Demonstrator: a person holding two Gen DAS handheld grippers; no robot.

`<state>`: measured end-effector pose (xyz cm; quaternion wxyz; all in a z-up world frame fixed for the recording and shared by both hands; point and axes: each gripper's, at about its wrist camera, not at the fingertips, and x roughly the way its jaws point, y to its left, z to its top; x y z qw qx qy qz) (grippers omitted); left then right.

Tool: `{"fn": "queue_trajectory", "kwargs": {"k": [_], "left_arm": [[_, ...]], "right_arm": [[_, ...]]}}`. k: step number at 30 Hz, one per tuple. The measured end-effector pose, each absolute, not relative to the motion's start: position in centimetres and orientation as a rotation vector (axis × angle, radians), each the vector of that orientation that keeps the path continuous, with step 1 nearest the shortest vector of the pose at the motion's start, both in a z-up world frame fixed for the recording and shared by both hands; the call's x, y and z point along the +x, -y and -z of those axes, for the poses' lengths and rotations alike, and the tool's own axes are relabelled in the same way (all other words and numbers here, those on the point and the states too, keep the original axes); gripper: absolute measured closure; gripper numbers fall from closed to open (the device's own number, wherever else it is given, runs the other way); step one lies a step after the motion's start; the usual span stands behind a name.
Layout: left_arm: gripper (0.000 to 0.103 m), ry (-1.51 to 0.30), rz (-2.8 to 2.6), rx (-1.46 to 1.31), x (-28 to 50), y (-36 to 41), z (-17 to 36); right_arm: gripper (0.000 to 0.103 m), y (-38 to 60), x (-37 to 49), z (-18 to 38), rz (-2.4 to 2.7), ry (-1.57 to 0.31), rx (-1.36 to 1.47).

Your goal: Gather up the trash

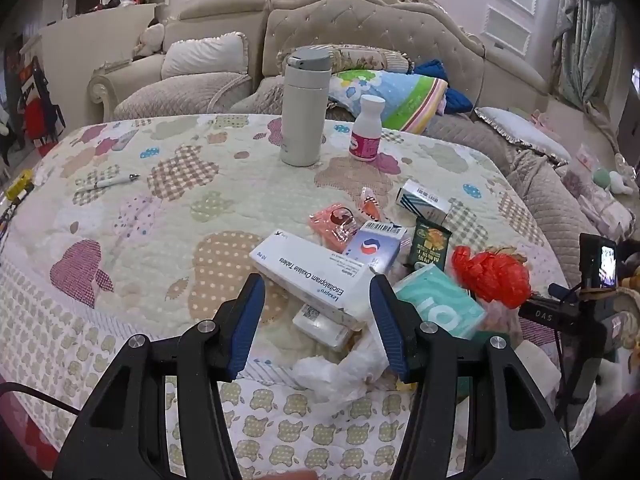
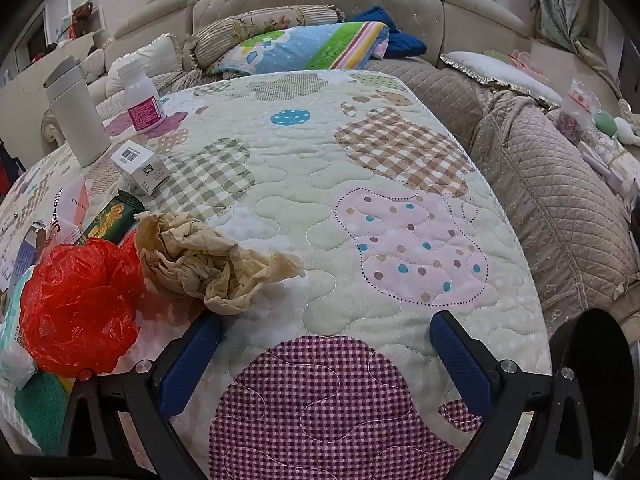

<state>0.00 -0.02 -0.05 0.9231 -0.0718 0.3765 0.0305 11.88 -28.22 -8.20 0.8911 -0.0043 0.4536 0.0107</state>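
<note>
The left gripper is held open and empty over a white tablet box at lower centre. The right gripper is spread wide, empty; crumpled tan paper and a red plastic bag lie at left.

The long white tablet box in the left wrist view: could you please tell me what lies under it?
The tablet box rests on a smaller white box and crumpled white tissue. Anything deeper is covered.
</note>
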Motion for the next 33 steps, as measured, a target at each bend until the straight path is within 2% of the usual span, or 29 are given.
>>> {"fn": "queue_trajectory", "kwargs": {"k": [18,23,27,33], "left_arm": [[0.050,-0.769,0.030,-0.114,-1.3,3.4,-0.6],[0.050,-0.756,0.052,-0.092,-2.0,4.4,-0.9],[0.050,-0.748,0.062,-0.089,-2.2,4.8,-1.1],[0.050,-0.722,0.067,-0.093,-2.4,5.2,-1.7]], "right_arm": [[0.000,28.2,11.9,8.2,-0.022,-0.948,-0.010],[0.000,27.8,11.7,7.9,-0.077,-1.026,-0.049],[0.001,28.1,9.5,6.6,-0.029,-0.958,-0.034],[0.001,27.1,6.4,1.9,-0.026,-0.836,-0.028]]}}
